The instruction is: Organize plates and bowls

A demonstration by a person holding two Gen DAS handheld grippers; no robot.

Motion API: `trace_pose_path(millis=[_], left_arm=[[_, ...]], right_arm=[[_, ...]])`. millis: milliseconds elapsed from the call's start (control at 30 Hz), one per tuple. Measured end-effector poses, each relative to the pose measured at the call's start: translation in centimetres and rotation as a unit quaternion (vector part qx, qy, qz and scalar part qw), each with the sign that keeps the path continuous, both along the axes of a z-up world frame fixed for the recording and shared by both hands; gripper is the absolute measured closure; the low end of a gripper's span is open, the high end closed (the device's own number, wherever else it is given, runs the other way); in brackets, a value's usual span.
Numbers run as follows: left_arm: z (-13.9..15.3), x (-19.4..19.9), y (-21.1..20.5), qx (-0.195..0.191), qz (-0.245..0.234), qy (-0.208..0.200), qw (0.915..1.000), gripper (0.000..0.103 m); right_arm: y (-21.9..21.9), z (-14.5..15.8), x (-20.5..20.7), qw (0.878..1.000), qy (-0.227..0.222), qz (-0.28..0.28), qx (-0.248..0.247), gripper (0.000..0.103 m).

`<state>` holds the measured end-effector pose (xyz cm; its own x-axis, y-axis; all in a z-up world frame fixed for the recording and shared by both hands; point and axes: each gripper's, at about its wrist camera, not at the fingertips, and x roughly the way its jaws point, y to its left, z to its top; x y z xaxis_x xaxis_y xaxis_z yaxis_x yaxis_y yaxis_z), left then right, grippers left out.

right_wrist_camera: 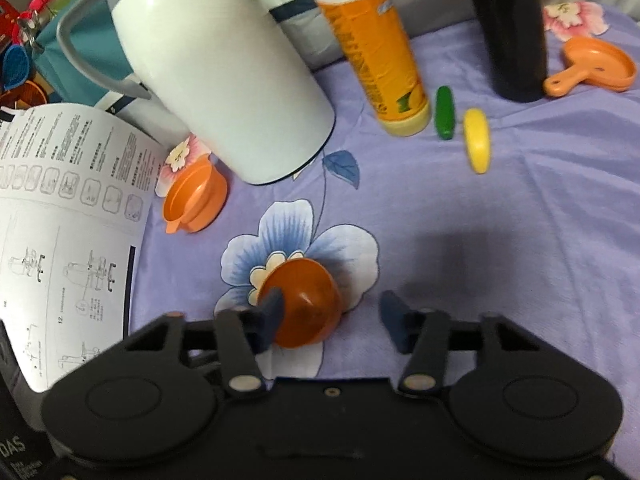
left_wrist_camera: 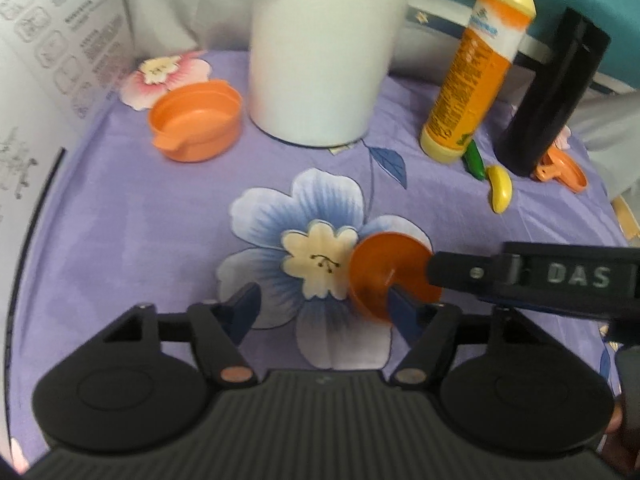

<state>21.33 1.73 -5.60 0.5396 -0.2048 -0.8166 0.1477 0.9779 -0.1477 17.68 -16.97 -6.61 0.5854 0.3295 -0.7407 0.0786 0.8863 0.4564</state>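
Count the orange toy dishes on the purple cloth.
3. A dark orange bowl lies on the blue flower; a spouted bowl sits beside the white jug; a handled pan sits by the black bottle. Others may be hidden.

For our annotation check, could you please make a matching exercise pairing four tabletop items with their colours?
Items:
1. jug
2. spouted bowl
3. tall flask
4. cucumber-shaped toy

Colours:
A. green
B. white
C. black
D. orange

Pairs: 1-B, 2-D, 3-C, 4-A
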Motion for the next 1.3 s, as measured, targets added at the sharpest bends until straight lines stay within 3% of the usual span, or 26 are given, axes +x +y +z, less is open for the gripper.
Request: trace_pose_path(millis=[67, 267, 833, 1300], left_arm=[[-0.5, 0.3, -0.5, 0.003, -0.01, 0.006, 0.9999, 0.049], [-1.7, 0.8, -1.2, -0.007, -0.025, 0.025, 0.9993, 0.083], [-0.4, -0.9, -1.2, -0.015, -0.007, 0.03, 0.9994, 0.083], [3.0, -6.4, -1.6, -0.023, -0.019, 0.019, 0.9994, 0.083]], right_arm=[[0.5, -0.4, 0.5, 1.0, 0.0, 0.011, -0.001, 0.069], [1.4, -1.3, 1.3, 0.999, -0.001, 0.036, -0.002, 0.086], [1.0, -0.6, -0.6, 0.999, 0.003, 0.033, 0.011, 0.086], [-0.4, 2.4, -6.2, 0.999, -0.018, 0.028, 0.023, 0.086]])
